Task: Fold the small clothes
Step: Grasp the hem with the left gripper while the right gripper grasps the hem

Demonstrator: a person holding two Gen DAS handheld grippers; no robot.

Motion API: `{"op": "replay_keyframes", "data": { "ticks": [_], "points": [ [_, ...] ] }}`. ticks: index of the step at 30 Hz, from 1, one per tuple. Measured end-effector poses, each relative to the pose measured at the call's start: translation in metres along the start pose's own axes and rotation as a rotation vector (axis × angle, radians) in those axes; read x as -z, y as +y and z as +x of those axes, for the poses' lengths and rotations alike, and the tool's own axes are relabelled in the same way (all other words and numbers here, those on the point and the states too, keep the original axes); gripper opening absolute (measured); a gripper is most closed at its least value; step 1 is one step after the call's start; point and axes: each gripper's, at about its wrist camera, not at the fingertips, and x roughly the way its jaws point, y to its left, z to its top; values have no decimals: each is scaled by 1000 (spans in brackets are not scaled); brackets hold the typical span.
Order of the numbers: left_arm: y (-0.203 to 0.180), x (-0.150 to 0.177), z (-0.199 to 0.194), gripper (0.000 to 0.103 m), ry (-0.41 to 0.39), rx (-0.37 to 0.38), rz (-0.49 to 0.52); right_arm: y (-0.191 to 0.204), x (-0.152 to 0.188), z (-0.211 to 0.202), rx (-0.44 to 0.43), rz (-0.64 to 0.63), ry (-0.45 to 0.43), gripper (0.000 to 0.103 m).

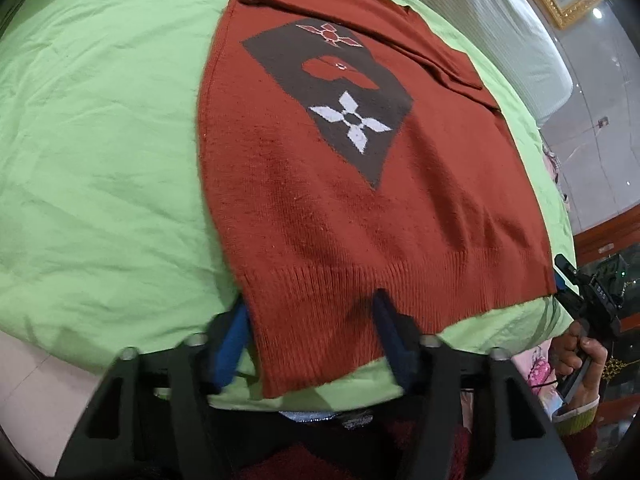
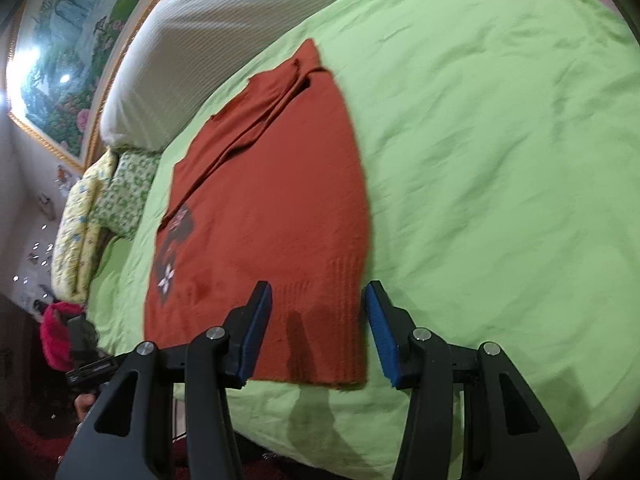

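One red sweater (image 1: 344, 216) lies ahead of the jaws on one green sheet (image 1: 100, 152). Two grippers, left (image 1: 312, 320) and right (image 2: 318, 308). Two pillows (image 2: 108, 208) sit far left of the right jaws.

No readable text; marking on right gripper (image 1: 600, 292) body too blurred.

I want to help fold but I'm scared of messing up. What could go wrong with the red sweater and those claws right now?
1. Both claws, left claw and right claw, are open at the sweater hem, so either may pinch only the top layer.
2. The green sheet lies right under the hem; a claw might grab it too.
3. The folded sleeve could slip open when the hem lifts.
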Motion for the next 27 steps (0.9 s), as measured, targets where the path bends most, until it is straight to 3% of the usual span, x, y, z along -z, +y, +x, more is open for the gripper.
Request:
{"op": "replay_keyframes", "data": {
  "ticks": [2, 5, 6, 7, 8, 12, 18, 23, 27],
  "points": [
    [2, -4, 2, 15, -13, 20, -29, -4, -1, 3, -26, 20, 2, 50],
    [6, -6, 6, 12, -1, 61, -65, -6, -1, 8, -68, 43, 4, 48],
    [6, -6, 5, 12, -3, 63, -62, -3, 0, 10, -63, 25, 12, 38],
    [6, -6, 4, 11, -8, 64, -57, -1, 1, 11, -57, 11, 23, 17],
    [5, -5, 2, 10, -18, 70, -51, 1, 2, 12, -60, 0, 37, 11],
    [1, -10, -7, 10, -58, 109, -33, 14, 5, 8, -95, -64, 25, 10],
    [-9, -33, -26, 9, -138, 149, 9, 23, -14, -1, -250, -40, -70, 9],
    [-10, -74, -47, 9, -243, 163, 7, 28, -48, 5, -357, 12, -146, 9],
    [-9, -115, -55, 9, -306, 163, 8, 39, -86, 19, -381, 24, -199, 9]
  ]
}}
